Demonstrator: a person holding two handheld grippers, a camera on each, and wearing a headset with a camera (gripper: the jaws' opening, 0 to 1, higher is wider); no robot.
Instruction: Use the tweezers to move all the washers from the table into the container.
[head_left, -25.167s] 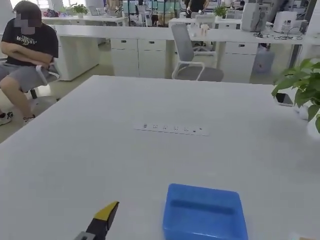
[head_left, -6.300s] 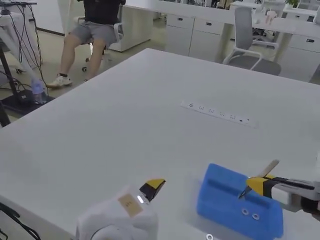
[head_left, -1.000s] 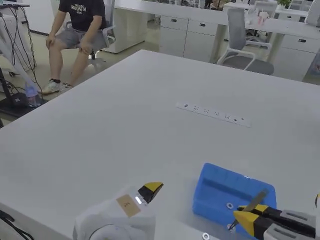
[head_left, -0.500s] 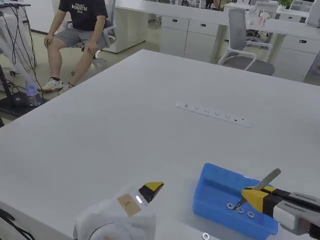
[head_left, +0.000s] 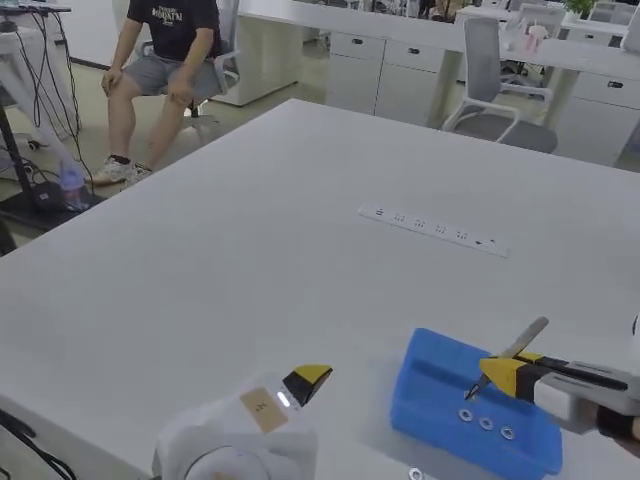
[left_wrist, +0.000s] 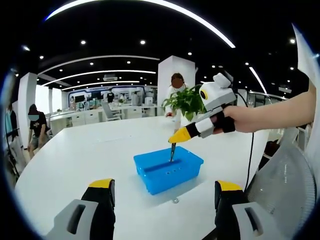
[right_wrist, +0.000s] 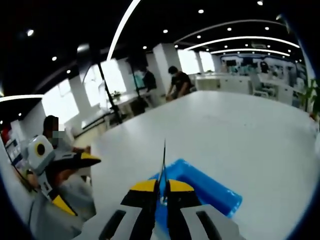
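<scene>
Tweezers (head_left: 525, 340), clamped in right tongs (head_left: 497, 372), hover over washers (head_left: 485, 423) in container (head_left: 432, 348); left tongs (left_wrist: 165, 186) spread apart.

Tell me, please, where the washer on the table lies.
The washer lies at the head view's bottom edge, right of centre, beside the blue container.

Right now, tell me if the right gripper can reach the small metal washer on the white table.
Likely yes: the small metal washer lies uncovered beside the blue plastic container, nothing in between.

The tweezers (left_wrist: 171, 151) are being pointed down into the blue container (left_wrist: 150, 181) by the right gripper (left_wrist: 176, 138); one washer (left_wrist: 175, 201) is lying just outside.
</scene>
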